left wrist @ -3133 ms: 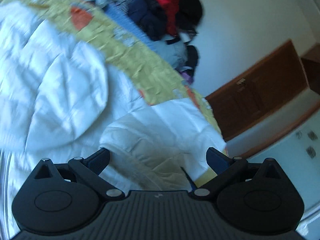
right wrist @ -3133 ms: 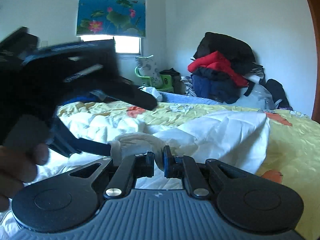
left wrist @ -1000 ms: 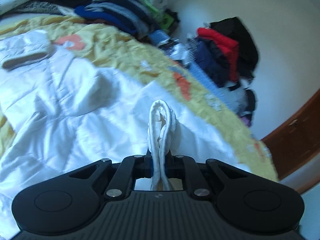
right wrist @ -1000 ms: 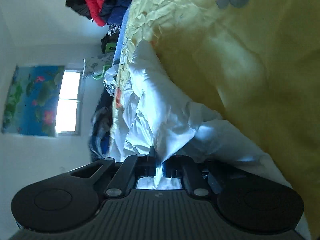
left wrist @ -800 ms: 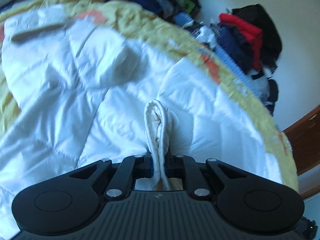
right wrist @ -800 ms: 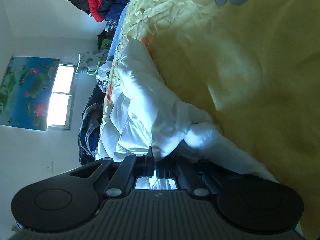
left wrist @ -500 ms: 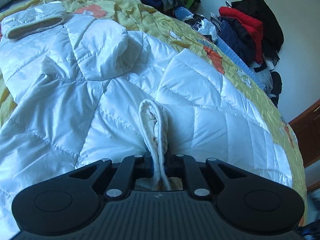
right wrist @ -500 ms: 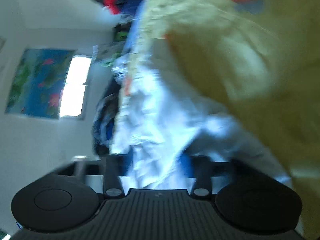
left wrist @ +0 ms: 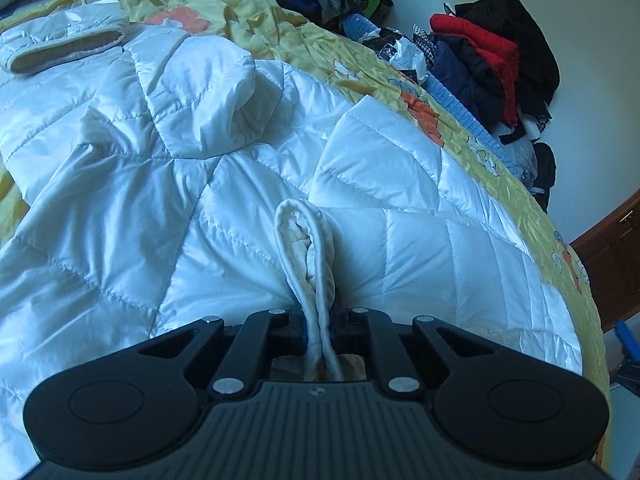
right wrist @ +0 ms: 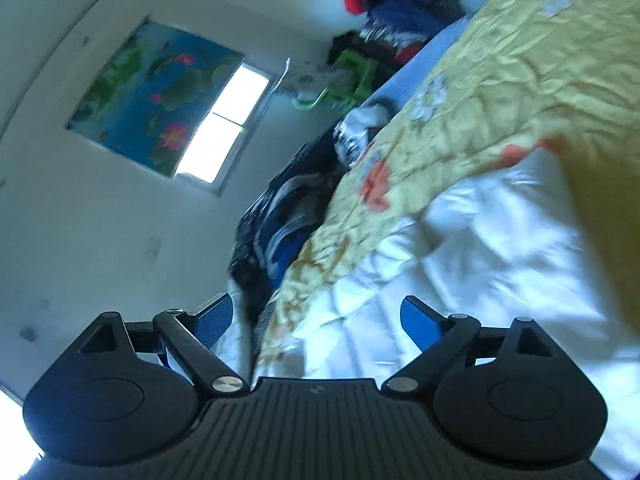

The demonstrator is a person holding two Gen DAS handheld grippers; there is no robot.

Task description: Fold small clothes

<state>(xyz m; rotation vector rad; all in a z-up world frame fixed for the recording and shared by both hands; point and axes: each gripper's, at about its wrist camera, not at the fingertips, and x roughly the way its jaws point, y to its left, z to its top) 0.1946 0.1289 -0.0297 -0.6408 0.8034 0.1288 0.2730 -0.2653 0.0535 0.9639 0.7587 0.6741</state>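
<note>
Between my left gripper's (left wrist: 320,320) closed jaws sits a cream ribbed cuff (left wrist: 306,264), pinched flat so its loop stands up edge-on and runs straight away from me along the line the tongs point. That cuff belongs to the white quilted jacket (left wrist: 160,220), which spreads forward and to both sides of the left tongs across the yellow flowered bedspread (left wrist: 360,64), so the garment's bulk lies ahead of and below this hand, with its long axis running roughly from near left to far right. My right gripper (right wrist: 316,320) has just been opening and now stands wide with nothing between its blue pads (right wrist: 416,322); the jacket shows only beyond them, blurred and off to the right of that tilted view (the left hand is plainly the nearer one, being already on the cloth). I judge the next fold turns on carrying the held cuff across the body panel. The jacket looks puffy and slick, stitched in large panels, with its hood (left wrist: 200,96) lying rumpled on the back and the other cuff (left wrist: 68,44) lying at the far left.
</note>
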